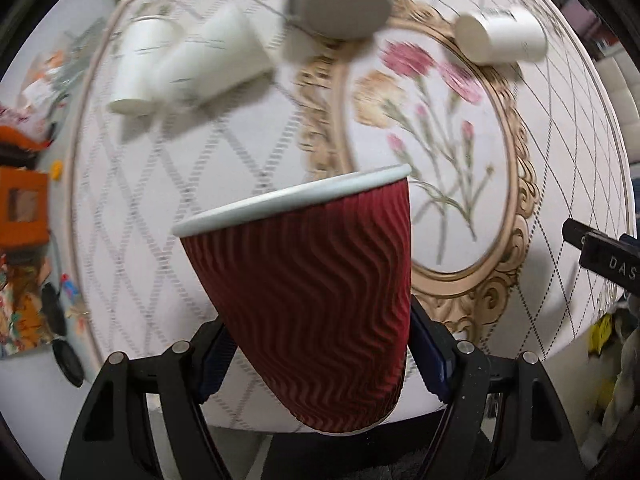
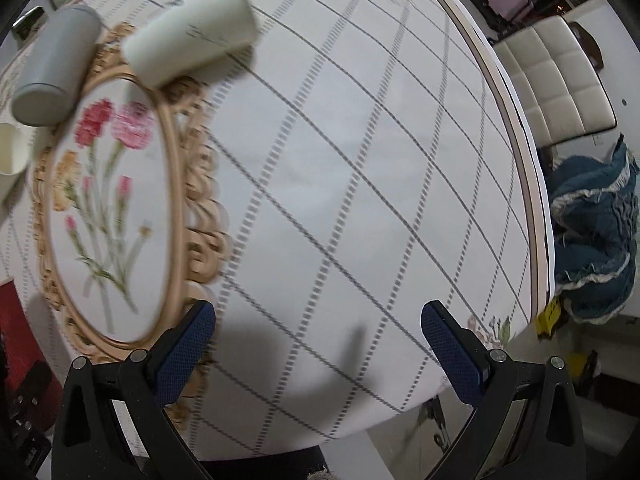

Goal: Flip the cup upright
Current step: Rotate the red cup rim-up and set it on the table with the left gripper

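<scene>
A red cup (image 1: 308,300) is gripped, rim up and tilted, by the left gripper (image 1: 320,356) above the tablecloth (image 1: 240,168). The right gripper (image 2: 318,344) is held open. White cups (image 1: 176,60) and a grey cup (image 1: 340,0) are seen lying beyond.

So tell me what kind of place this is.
Probably a home dining or living room. A round table wears a floral tablecloth, a cream tufted chair stands beside it, and a blue blanket lies heaped nearby.
</scene>
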### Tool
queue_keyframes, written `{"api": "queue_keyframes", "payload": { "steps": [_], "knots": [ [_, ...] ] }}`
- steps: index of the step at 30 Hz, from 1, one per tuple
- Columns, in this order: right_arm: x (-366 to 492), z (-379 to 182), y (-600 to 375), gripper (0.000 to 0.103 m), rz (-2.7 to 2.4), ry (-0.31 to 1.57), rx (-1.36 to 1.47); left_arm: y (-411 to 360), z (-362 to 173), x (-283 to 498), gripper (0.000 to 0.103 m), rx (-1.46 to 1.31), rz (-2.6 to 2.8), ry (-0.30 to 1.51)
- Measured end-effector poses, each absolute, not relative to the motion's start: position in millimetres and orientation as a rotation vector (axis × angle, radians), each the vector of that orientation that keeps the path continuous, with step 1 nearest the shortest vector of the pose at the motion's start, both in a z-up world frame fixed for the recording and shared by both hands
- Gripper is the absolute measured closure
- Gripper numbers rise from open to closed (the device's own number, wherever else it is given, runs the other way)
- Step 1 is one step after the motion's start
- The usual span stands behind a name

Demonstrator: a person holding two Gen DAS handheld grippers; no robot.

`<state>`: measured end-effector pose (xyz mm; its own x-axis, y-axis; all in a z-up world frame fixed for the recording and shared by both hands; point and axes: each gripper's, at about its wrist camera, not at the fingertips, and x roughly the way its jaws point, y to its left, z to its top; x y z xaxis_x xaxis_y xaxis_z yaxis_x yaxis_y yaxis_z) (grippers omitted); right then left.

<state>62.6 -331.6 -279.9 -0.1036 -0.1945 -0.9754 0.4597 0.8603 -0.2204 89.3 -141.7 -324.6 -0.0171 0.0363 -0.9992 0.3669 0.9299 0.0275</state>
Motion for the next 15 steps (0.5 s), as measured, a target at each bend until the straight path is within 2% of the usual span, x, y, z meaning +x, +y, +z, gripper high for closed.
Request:
{"api": "queue_keyframes", "payload": {
  "steps": [10,12,14,15],
  "knots": [
    [42,-289,-360,0.000,-0.597,1.605,0.237,-182,-362,97,0.025,0.346,-0.273,1.630],
    [41,-290,-364,0.000,-0.596,1.605,0.241,-185,-366,103,0.020,0.339,-0.269,1.639],
    [46,-291,-365,0.000,-0.590,1.607,0.243,-184,-370,112,0.004,0.332,-0.269,1.648],
    [46,-291,-366,0.000,-0.588,1.607,0.241,-185,-370,113,0.004,0.327,-0.267,1.647]
  ]
}}
